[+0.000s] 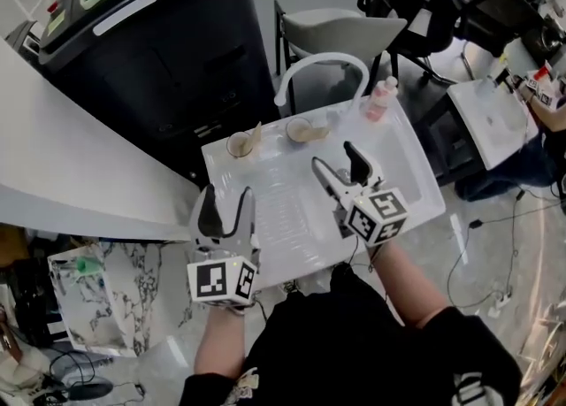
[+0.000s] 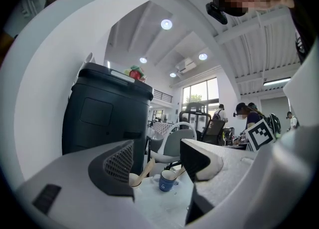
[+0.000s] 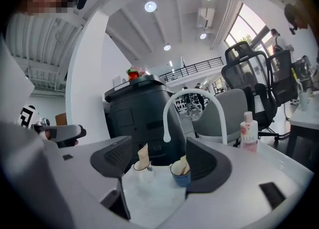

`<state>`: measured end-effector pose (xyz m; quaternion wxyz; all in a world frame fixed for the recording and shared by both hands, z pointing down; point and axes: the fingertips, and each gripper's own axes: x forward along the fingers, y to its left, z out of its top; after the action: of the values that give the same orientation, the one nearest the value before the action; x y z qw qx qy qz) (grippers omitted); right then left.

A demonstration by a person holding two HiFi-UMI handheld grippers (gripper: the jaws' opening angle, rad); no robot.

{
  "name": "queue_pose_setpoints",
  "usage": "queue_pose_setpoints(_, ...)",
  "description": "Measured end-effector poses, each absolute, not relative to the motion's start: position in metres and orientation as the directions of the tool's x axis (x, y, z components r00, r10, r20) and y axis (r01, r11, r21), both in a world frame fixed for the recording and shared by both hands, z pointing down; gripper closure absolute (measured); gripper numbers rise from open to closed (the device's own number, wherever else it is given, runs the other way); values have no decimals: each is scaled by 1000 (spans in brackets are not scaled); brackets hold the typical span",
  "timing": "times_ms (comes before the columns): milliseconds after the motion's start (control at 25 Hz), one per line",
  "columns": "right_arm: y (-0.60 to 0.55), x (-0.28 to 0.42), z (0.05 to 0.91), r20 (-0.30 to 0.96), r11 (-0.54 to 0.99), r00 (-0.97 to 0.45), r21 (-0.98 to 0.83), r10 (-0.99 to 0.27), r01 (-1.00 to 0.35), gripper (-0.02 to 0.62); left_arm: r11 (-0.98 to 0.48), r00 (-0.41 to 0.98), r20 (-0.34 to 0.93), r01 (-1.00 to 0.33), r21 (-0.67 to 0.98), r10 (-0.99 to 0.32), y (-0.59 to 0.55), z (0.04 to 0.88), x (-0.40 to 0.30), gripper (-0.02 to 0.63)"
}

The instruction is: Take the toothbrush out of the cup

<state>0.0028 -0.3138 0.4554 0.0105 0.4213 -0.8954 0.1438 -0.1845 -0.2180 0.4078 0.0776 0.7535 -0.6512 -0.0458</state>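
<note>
Two cups stand at the back of a white sink unit (image 1: 407,165). A clear cup (image 1: 239,144) (image 3: 142,169) holds a beige toothbrush (image 1: 256,136) (image 2: 144,169) that leans right. A blue cup (image 1: 300,130) (image 2: 165,181) (image 3: 181,174) also holds a beige brush (image 3: 183,163). My left gripper (image 1: 225,203) (image 2: 157,165) hovers open over the sink's front left edge, well short of the cups. Over the middle of the basin, my right gripper (image 1: 336,162) (image 3: 159,160) is open and points at both cups. Neither gripper holds anything.
A white arched faucet (image 1: 323,63) rises behind the cups, with a pink soap bottle (image 1: 381,99) to its right. A black bin (image 1: 168,50) stands behind the sink at the left, a grey chair (image 1: 340,28) behind it. A white curved counter (image 1: 62,157) lies left.
</note>
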Motion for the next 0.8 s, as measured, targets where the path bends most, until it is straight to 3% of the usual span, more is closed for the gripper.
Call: queue_pose_setpoints(800,-395,-10,562,317,519,-650,-410,-690,-750,259,-8,25,104,-987,162,-994,-243,429,-173,333)
